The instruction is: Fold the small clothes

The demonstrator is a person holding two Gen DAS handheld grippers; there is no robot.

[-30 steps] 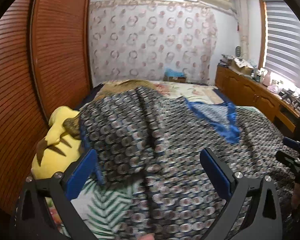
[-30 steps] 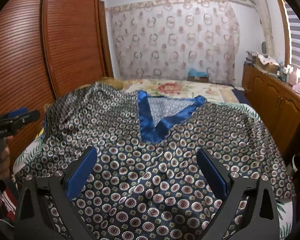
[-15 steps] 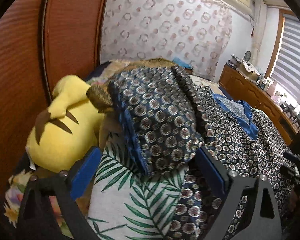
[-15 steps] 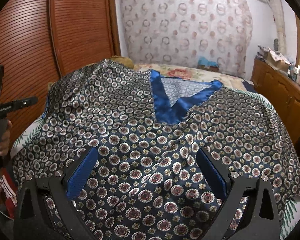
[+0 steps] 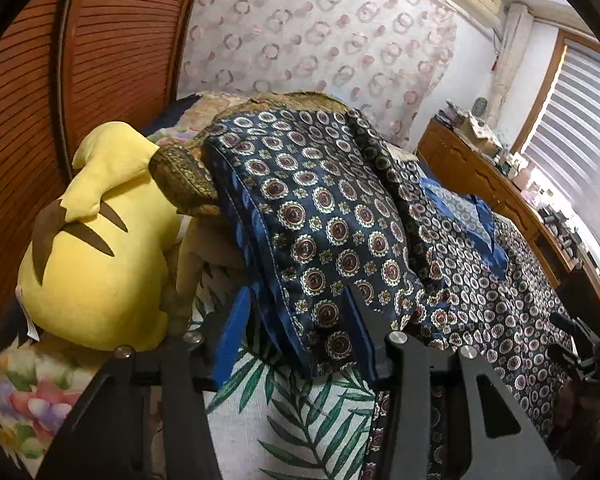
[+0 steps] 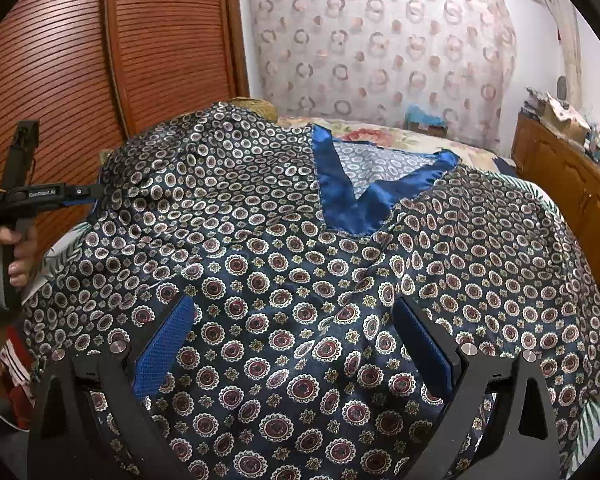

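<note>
The left hand-held gripper [image 5: 296,332] has its two blue fingers close together around the sleeve edge of the shiny dark blue top with round flower rings [image 5: 324,216]. The cloth sits between the pads, so it looks pinched tight, likely to lift the sleeve and fold it in. Just to the left of it lies a soft yellow plush toy with brown stripes [image 5: 96,256], and under it a white bed sheet with green leaves [image 5: 300,412].

The right hand-held gripper [image 6: 296,344] is wide open and hangs over the near middle of the top, holding nothing. The top is spread flat on the bed, its bright blue V-neck band [image 6: 352,200] pointing toward us, ready for folding.
</note>
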